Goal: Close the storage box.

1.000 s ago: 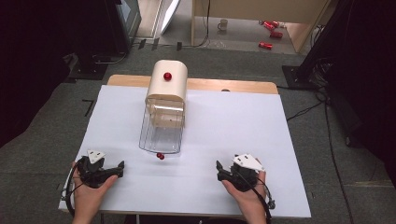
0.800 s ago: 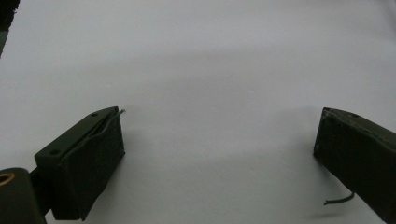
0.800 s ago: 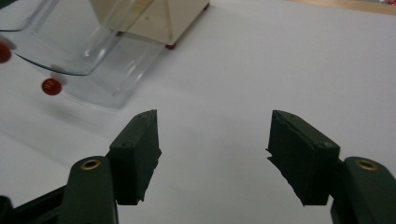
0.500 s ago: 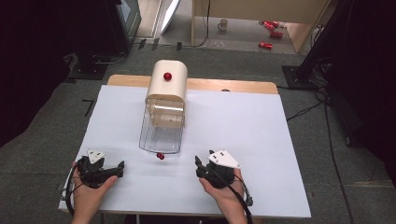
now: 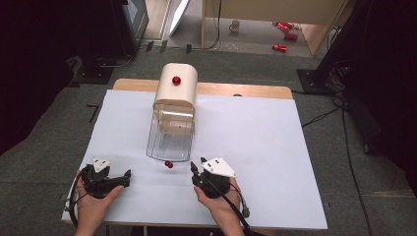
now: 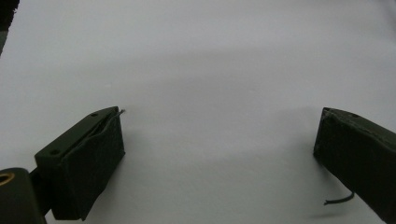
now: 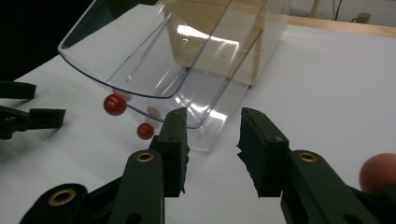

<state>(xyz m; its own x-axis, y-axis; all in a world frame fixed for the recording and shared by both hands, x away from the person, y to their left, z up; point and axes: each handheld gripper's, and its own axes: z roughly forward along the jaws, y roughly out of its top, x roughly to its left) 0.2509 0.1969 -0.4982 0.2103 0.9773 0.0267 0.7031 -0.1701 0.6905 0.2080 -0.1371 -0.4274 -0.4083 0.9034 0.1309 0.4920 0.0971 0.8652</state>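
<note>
Since a second ago the right gripper (image 5: 195, 169) has slid leftward across the table (image 5: 275, 147) toward the mouth of the clear bin (image 5: 170, 140), while the left gripper (image 5: 123, 178) has kept its place near the table's front left corner. The right jaws have just been closing; in the right gripper view they stand a narrow gap apart, with nothing between them. The left jaws are spread wide over bare white surface, holding nothing.

Counted: two grippers, one bin, one rounded wooden box (image 5: 177, 88), and three red balls. One red ball (image 5: 176, 80) sits on top of the wooden box. The other two red balls (image 5: 169, 164) lie side by side on the table, just in front of the bin's open rim and a little left of the right gripper's tips; in the right gripper view they show as two glossy spheres (image 7: 115, 104).

No readable writing shows on any of these things.

The bin is clear, smooth plastic with a curved lip, lying on its side and joined to the pale wooden box, which has a rounded top. A matte white sheet covers the table, with a strip of wood showing along the far edge. The jaws are matte black blocks with brass-coloured rivets.
</note>
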